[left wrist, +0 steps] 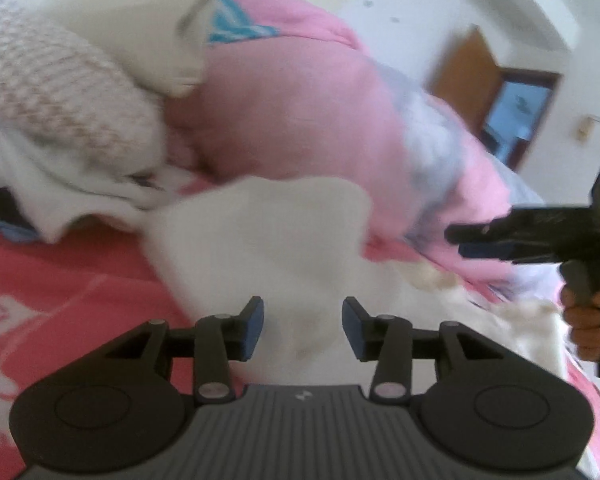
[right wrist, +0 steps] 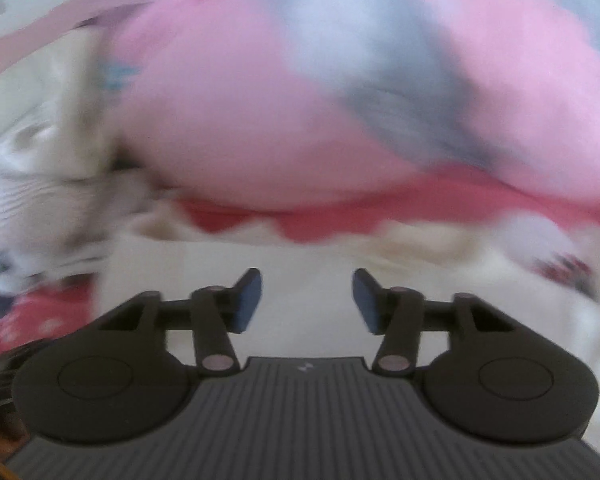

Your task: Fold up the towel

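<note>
A white towel (left wrist: 268, 240) lies on the red patterned bedspread (left wrist: 60, 276), partly folded, blurred by motion. My left gripper (left wrist: 303, 326) is open just above its near part, with nothing between the blue pads. At the right edge of the left wrist view, a hand holds my right gripper (left wrist: 460, 242), which points left over the towel's far side; its state is unclear there. In the right wrist view the right gripper (right wrist: 307, 300) is open over the white towel (right wrist: 308, 256), with an empty gap between its fingers.
A big pink and grey-blue quilt (left wrist: 300, 120) is bunched up behind the towel. A knitted pinkish blanket (left wrist: 52, 92) and white cloth (left wrist: 112, 24) are piled at the left. A wooden door (left wrist: 468, 76) stands in the far wall.
</note>
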`<action>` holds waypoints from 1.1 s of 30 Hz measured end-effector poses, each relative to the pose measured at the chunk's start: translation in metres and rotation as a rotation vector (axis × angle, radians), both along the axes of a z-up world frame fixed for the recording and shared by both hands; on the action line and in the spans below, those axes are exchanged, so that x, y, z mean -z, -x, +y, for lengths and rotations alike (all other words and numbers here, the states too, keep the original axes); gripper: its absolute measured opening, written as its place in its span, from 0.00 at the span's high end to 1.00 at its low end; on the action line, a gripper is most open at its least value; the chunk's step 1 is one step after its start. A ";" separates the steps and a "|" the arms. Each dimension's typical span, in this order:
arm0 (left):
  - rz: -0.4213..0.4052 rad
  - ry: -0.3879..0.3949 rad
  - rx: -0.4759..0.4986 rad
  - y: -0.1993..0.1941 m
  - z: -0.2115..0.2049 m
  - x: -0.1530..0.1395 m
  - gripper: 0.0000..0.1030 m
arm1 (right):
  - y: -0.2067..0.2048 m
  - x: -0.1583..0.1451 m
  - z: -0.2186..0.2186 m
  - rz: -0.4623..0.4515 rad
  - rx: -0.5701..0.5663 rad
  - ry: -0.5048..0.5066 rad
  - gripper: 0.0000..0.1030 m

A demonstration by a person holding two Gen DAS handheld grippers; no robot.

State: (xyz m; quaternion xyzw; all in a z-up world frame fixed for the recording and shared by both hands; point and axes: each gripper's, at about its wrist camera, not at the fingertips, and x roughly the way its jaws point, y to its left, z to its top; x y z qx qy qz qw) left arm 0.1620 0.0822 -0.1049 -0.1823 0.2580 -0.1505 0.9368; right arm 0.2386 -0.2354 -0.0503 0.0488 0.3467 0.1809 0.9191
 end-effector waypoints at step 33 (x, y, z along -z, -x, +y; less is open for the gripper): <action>0.007 0.174 -0.093 0.003 0.042 -0.010 0.86 | -0.045 0.029 0.114 0.171 -0.222 -0.049 0.92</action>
